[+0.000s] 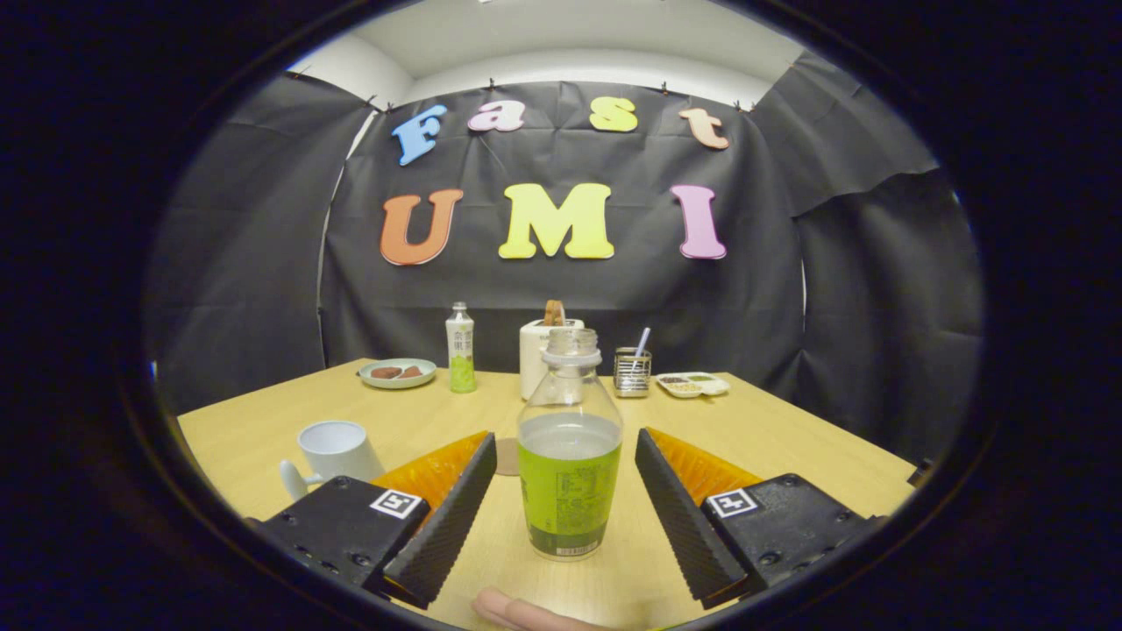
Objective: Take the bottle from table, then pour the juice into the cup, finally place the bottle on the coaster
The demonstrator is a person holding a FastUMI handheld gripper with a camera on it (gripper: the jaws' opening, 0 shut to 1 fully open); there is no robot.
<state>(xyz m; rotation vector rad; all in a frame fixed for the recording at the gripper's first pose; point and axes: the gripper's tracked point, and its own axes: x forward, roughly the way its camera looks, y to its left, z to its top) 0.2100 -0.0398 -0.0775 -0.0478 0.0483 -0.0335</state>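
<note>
Gripper (565, 464) fingers spread – bottle (569, 473) upright between them, untouched

Along the table's far edge: a plate (397, 372), second bottle (460, 349), toaster (536, 355), utensil holder (631, 372), tray (693, 384).

i'm looking into a staged recording booth, not a real home: black cloth (561, 289) hangs pinned as walls on three sides, with a white wall and ceiling (578, 44) showing above its top edge. inside it, a light wooden surface (789, 438) is dressed like a dining table. at its far side i see a green plate (397, 373) with brown food, a small drink bottle (460, 348), a white toaster (536, 355) with bread in it, a metal holder (631, 372) and a white tray (694, 384) of snacks. nearer me stand a white cup (335, 449) and an open bottle (569, 443) between the spread fingers, neither touching it.
</note>
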